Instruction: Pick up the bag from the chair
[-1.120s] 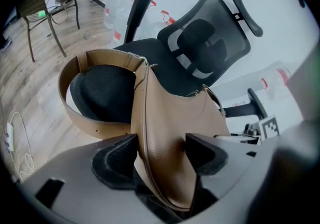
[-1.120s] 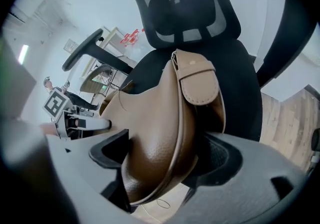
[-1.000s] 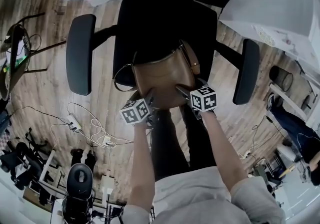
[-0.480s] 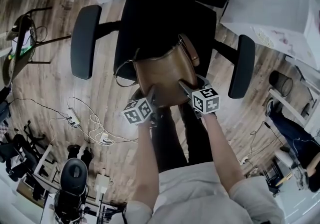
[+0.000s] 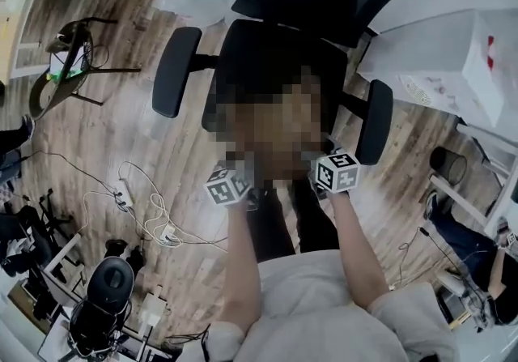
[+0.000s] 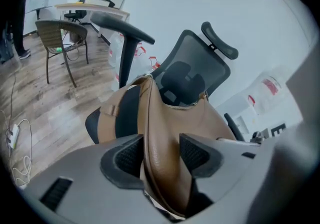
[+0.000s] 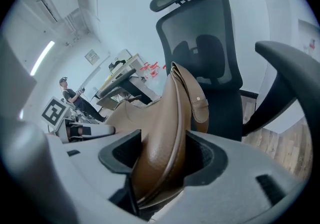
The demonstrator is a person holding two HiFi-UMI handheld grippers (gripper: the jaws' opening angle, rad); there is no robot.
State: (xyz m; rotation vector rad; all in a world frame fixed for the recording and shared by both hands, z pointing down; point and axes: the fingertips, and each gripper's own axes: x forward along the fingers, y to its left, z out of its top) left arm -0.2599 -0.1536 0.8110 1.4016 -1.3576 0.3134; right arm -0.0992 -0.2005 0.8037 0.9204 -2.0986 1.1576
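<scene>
wood flooring (image 5: 97, 134) strewn with cables (image 5: 146, 206) spreads under a black office chair (image 5: 271, 53), whose seat fills the upper middle of the head view. the brown bag (image 6: 170, 128) hangs over that seat, straight ahead of the left gripper (image 6: 161, 154) and the right gripper (image 7: 162, 155). its long axis runs left to right across the frame from one gripper to the other, so neither hand is nearer and each has one end. the head view blurs the bag over, so whether its bottom is clear of the seat cannot be told. in both gripper views the bag's upper edge rises away toward the backrest (image 7: 210, 52), with the strap (image 7: 201, 103) hanging beside it. the left gripper's jaws have just been closing. they stand partway apart because a thick upright fold of the leather sits between them, with both ribbed pads pressing on it. the right gripper's jaws have just been closing too and pinch the opposite end in the same way, the leather bulging out above the pads. the coming move looks like a straight pull up and off the seat. it probably calls for both hands to rise level, since a pinch on soft, smooth leather could slip or let the bag twist.
</scene>
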